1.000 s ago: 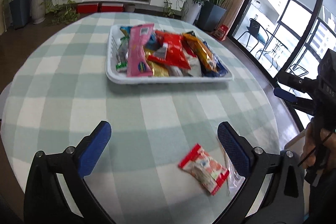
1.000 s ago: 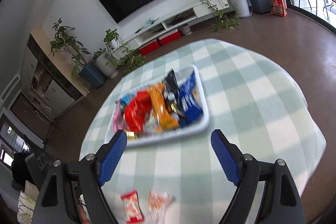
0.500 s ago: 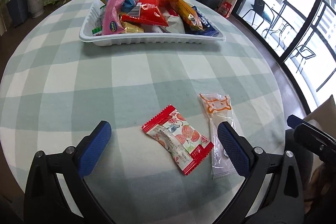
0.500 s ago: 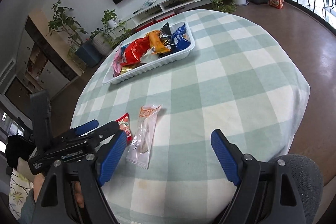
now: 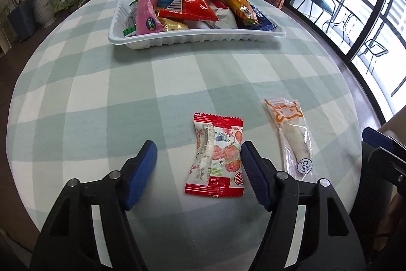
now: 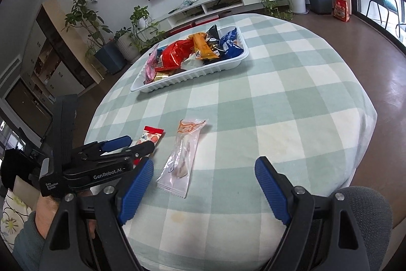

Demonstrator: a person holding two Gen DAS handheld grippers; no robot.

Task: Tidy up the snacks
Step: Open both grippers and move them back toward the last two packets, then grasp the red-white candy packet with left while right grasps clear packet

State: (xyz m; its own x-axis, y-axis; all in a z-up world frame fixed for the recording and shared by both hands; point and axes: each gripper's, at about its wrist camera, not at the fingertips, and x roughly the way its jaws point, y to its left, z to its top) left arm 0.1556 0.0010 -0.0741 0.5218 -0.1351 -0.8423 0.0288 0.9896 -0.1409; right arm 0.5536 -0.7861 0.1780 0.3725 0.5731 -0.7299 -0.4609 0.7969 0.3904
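Observation:
A red and white strawberry candy packet (image 5: pixel 217 155) lies on the checked tablecloth between the fingers of my open left gripper (image 5: pixel 198 164), nearer the right finger. A clear packet with an orange cat print (image 5: pixel 291 136) lies to its right. In the right wrist view the clear packet (image 6: pixel 181 159) lies ahead and to the left of my open, empty right gripper (image 6: pixel 204 188), and the left gripper (image 6: pixel 132 144) hovers over the red packet (image 6: pixel 149 135). A white tray (image 5: pixel 192 38) full of snack bags stands at the far side.
The round table (image 6: pixel 279 93) has a green and white checked cloth. The tray also shows in the right wrist view (image 6: pixel 192 75). A grey chair back (image 6: pixel 365 220) is at the lower right. Plants, a TV shelf and glass doors ring the room.
My left gripper has come down and forward, so the red packet now lies between its fingers. My right gripper has pulled back toward the table's near edge, above the clear packet.

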